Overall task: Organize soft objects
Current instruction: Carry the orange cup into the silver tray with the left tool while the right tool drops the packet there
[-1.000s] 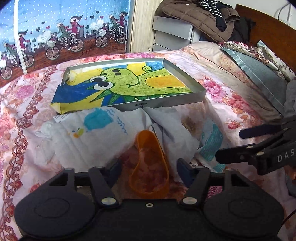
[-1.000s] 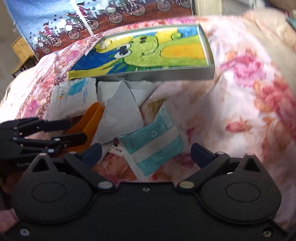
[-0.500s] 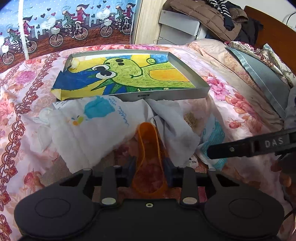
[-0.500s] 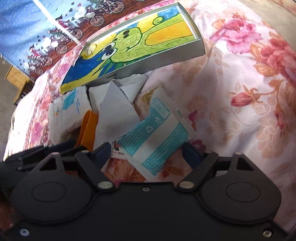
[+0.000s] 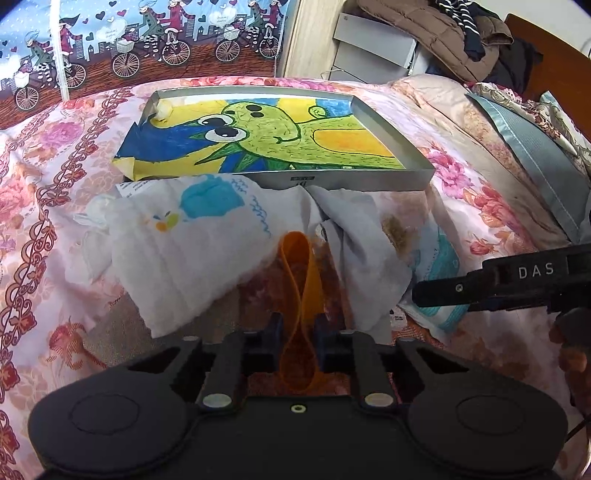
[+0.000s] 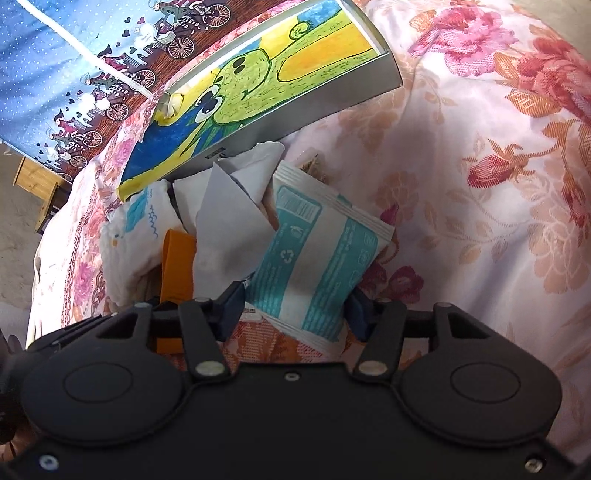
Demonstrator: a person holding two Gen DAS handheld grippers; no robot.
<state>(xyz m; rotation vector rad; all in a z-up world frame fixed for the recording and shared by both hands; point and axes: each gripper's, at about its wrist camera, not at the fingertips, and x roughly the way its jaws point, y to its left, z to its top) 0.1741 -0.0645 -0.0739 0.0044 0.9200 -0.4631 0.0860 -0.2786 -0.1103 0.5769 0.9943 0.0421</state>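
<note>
My left gripper is shut on an orange rubber band loop that sticks forward over the flowered bedspread. A white diaper with a blue print and a grey-white cloth lie beside it. My right gripper is shut on a teal-and-white soft packet; the packet also shows in the left wrist view, with the right gripper's fingers over it. The orange band shows at the left of the right wrist view. Behind stands a metal tray lined with a green cartoon drawing.
Pillows lie at the right of the bed. A pile of coats sits on a grey cabinet behind. A bicycle-print curtain hangs at the back left. A wooden stool stands beside the bed.
My left gripper closed on the orange band and squeezed it narrow. My right gripper moved forward and closed on the teal packet.
</note>
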